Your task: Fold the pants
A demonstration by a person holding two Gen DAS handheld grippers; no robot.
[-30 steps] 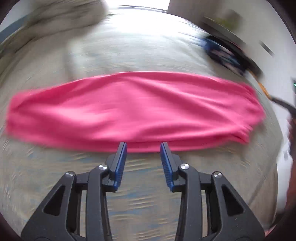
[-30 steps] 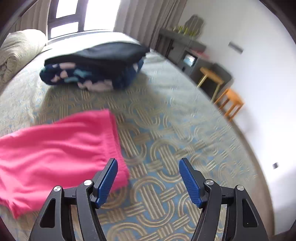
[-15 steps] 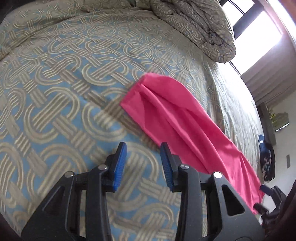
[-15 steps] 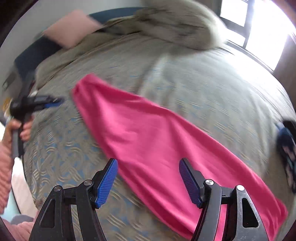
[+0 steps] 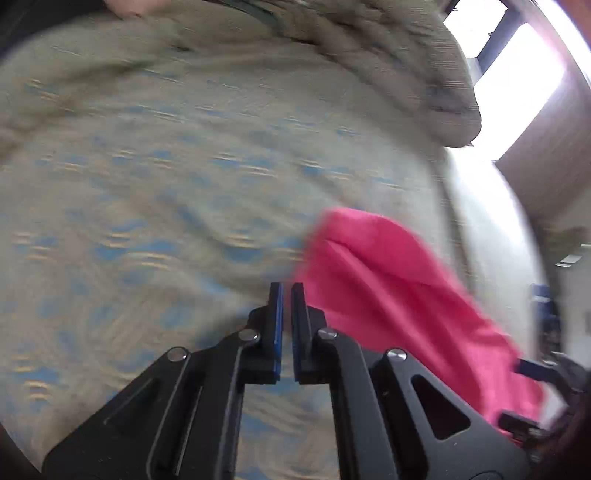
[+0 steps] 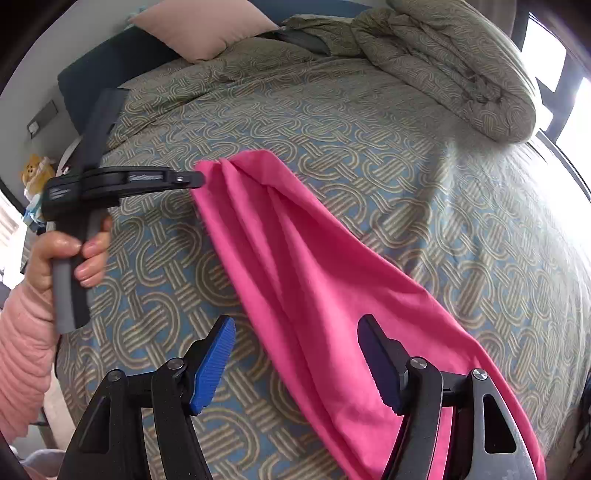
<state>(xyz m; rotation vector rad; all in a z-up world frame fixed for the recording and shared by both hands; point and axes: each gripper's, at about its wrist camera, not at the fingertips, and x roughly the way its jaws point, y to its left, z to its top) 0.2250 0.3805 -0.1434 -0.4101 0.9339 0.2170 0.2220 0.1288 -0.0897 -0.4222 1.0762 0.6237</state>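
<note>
The pink pants [image 6: 306, 280] lie as one long folded strip across the patterned bedspread [image 6: 332, 122]. In the left wrist view they show blurred to the right [image 5: 391, 288]. My left gripper [image 5: 287, 291] is nearly shut with a thin gap between its blue pads, its tips at the corner of the pants; in the right wrist view it [image 6: 197, 180] touches the far end of the strip, and whether cloth is pinched cannot be told. My right gripper [image 6: 295, 347] is open, its jaws on either side of the near part of the strip, just above it.
A rolled duvet [image 6: 461, 62] lies at the far right of the bed and a pink pillow [image 6: 207, 26] at the headboard. A window [image 6: 569, 92] is bright on the right. The bed's left edge is near the person's hand [image 6: 70, 251].
My left gripper has narrowed from open to nearly shut and moved up to the end corner of the pants. My right gripper has come closer over the strip, still open.
</note>
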